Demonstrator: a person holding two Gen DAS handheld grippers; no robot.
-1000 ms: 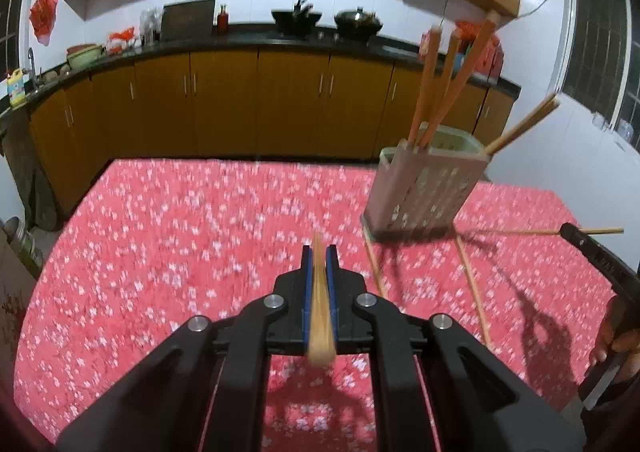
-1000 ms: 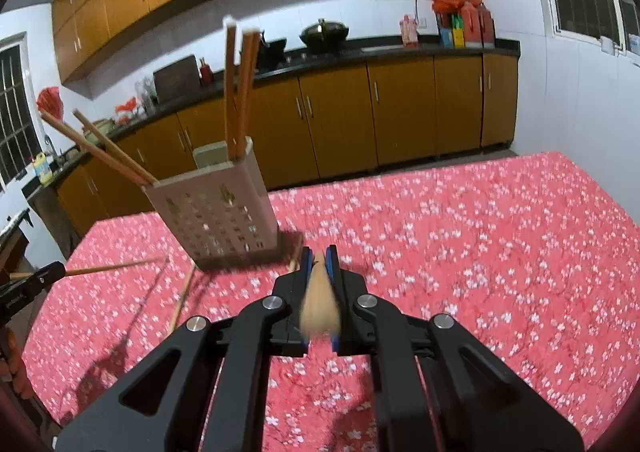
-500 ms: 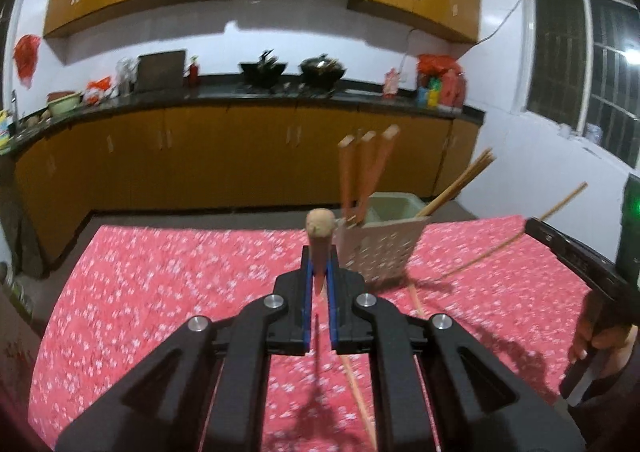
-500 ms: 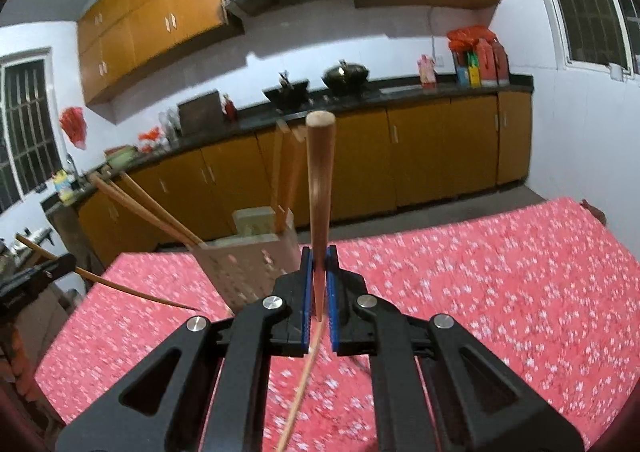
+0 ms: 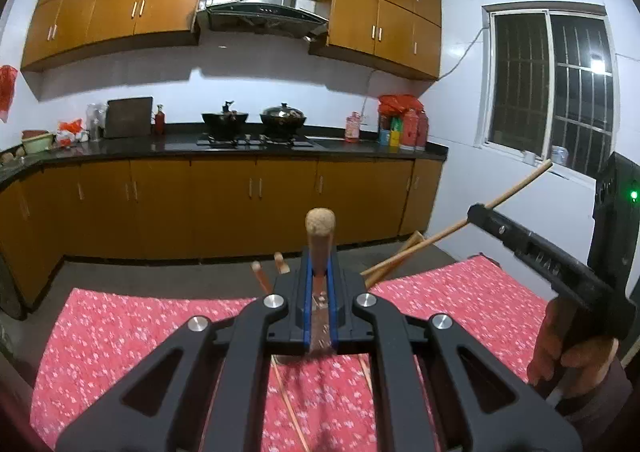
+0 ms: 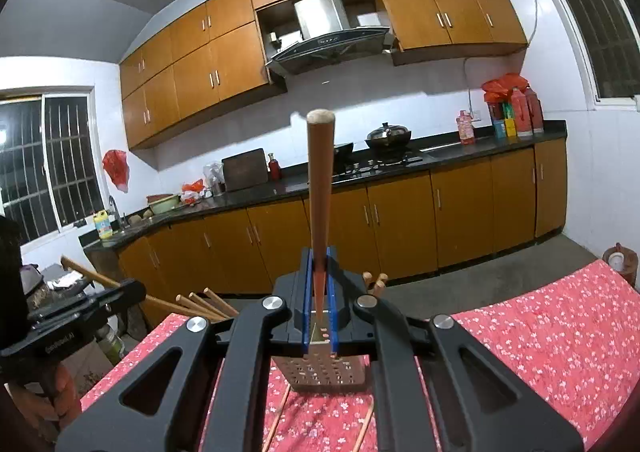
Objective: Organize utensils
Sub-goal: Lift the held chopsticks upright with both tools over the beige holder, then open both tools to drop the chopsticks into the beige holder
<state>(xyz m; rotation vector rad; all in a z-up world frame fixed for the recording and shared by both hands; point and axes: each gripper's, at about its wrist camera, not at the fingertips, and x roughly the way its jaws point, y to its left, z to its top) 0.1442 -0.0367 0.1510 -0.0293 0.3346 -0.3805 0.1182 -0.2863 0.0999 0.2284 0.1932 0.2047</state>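
Observation:
My left gripper (image 5: 319,292) is shut on a wooden chopstick (image 5: 320,240) that stands upright between the blue pads. My right gripper (image 6: 319,292) is shut on a second chopstick (image 6: 319,188), also upright. Both are held over the perforated utensil holder (image 6: 324,372), mostly hidden behind the fingers. Chopstick ends stick out of the holder (image 6: 208,302). In the left wrist view the right gripper (image 5: 532,244) shows at the right with its chopstick (image 5: 516,188). Loose chopsticks (image 6: 366,428) lie on the red floral tablecloth (image 6: 540,352).
Kitchen cabinets (image 5: 224,204) and a black counter with pots (image 5: 280,118) run behind the table. A window (image 5: 552,92) is at the right. The other gripper and hand show at the left in the right wrist view (image 6: 68,324).
Both grippers have lifted and tilted up. The chopsticks now stand upright and the holder has dropped below the fingers in both views.

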